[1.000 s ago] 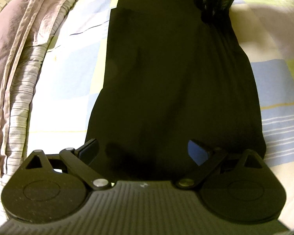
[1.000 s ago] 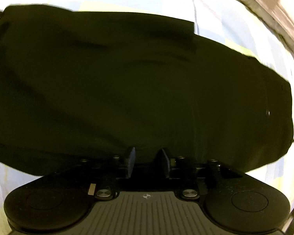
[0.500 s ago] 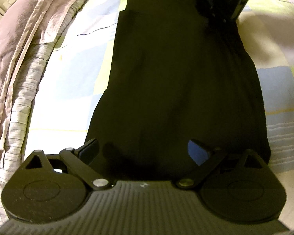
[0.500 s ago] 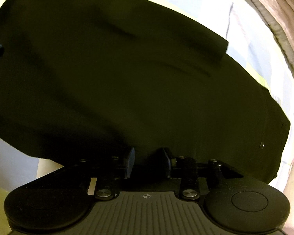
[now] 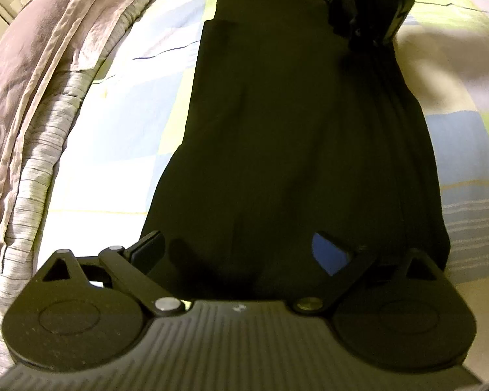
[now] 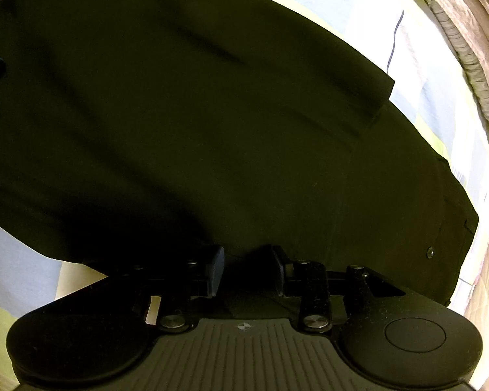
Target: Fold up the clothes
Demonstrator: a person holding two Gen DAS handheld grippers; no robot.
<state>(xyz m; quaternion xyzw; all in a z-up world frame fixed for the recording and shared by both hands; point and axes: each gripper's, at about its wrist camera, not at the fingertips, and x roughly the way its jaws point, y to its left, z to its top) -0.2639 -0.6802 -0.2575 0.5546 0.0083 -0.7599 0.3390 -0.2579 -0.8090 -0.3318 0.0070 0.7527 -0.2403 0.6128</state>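
The garment (image 5: 296, 137) ahead of the left claw (image 5: 241, 251) is plain black with no print, reading faintly olive under the warm light; in the right wrist view it (image 6: 212, 123) is the same unbroken black, with one small silver-toned stud (image 6: 431, 253) to the right of the right claw (image 6: 246, 270). The bedsheet (image 5: 114, 137) on either side of the left claw is a patchwork of pale blue, white and yellow-green blocks crossed by thin dark lines, with fine stripes to its right. Left of that claw lies a dusty mauve blanket (image 5: 29, 65) edged in grey-and-white stripes. Both claws are matte black, with silver rivets and bluish-grey pads (image 5: 329, 254).
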